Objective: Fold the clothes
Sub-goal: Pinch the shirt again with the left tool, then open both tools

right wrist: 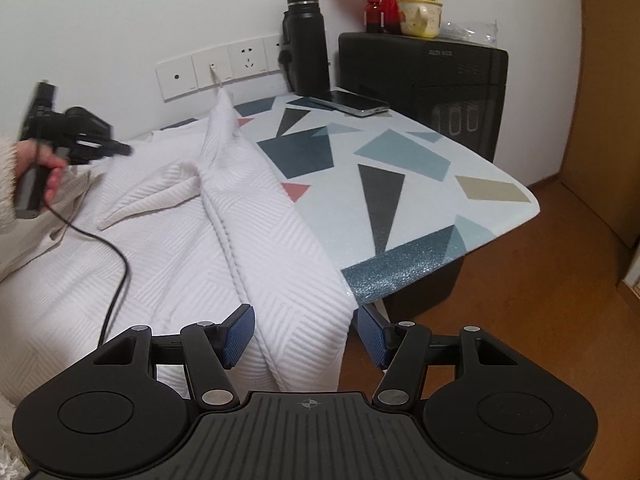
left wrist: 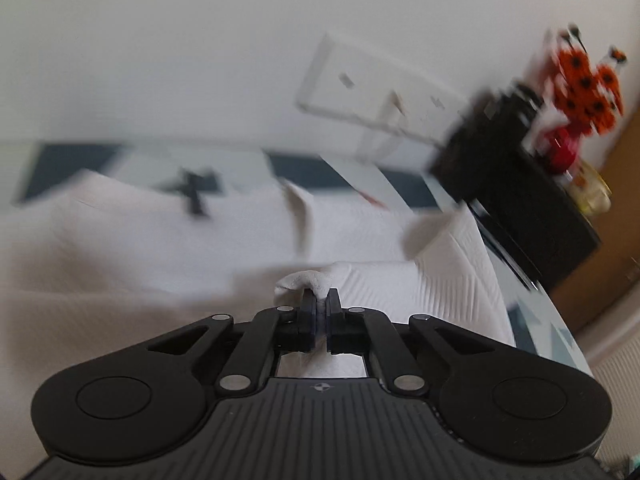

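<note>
Left gripper (left wrist: 320, 304) pinches a bunched edge of the white garment (right wrist: 248, 216), rumpled and only partly folded on the patterned table (right wrist: 400, 184), while the right gripper (right wrist: 306, 334) gapes wide at its hanging edge.

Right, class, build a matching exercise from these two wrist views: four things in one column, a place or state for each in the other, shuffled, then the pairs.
Things
1. left gripper
2. right gripper
3. slim silver-edged phone
4. cream speckled mug

Places or states
A. on the black box
B. open, at the white textured garment's near edge
C. flat on the geometric-patterned tabletop
D. shut on a fold of white cloth

Pairs: 1-D, 2-B, 3-C, 4-A
</note>
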`<state>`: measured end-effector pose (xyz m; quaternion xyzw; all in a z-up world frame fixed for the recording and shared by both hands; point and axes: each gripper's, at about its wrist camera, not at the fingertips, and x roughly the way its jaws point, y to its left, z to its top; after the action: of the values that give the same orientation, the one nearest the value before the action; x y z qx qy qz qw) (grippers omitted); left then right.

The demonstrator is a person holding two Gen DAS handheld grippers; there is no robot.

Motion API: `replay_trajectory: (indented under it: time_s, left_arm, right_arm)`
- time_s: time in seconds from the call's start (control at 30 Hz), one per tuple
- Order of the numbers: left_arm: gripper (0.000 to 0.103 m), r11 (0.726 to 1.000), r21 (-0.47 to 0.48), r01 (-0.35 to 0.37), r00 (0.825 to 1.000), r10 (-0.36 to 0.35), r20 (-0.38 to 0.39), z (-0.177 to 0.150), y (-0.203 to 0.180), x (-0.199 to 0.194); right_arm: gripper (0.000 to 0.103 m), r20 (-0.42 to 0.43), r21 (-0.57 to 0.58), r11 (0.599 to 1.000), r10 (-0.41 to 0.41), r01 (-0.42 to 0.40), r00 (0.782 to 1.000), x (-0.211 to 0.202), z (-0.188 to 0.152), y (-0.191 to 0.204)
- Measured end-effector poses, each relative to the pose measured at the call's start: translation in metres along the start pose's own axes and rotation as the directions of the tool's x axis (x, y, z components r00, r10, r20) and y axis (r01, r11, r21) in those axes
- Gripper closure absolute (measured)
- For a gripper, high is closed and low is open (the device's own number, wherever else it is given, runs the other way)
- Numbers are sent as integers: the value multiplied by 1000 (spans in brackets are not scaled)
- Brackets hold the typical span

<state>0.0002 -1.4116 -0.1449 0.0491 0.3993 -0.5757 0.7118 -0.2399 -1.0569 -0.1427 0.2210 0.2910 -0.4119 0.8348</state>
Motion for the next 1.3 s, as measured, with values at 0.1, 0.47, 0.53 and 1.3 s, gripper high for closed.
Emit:
replay_trajectory:
  time_s: [0.1, 0.47, 0.53, 1.3]
  left_arm:
    - [97, 1000, 12, -8, 998, 9, -68, 0, 15, 9]
    - [37, 993, 112, 33, 998, -27, -57, -9, 27, -51]
    - [29, 991, 120, 53, 998, -48, -43, -16, 39, -80]
    - [8, 874, -133, -467, 880, 445, -163, -213, 36, -251]
  right_arm:
    - [49, 0, 14, 1000, 6, -6, 1000, 3, 2, -1]
    - [48, 5, -53, 994, 92, -92, 996, 18, 36, 16]
    - [43, 9, -63, 991, 120, -120, 993, 20, 48, 20]
    - [1, -237, -456, 807, 296, -376, 925, 142, 122, 60]
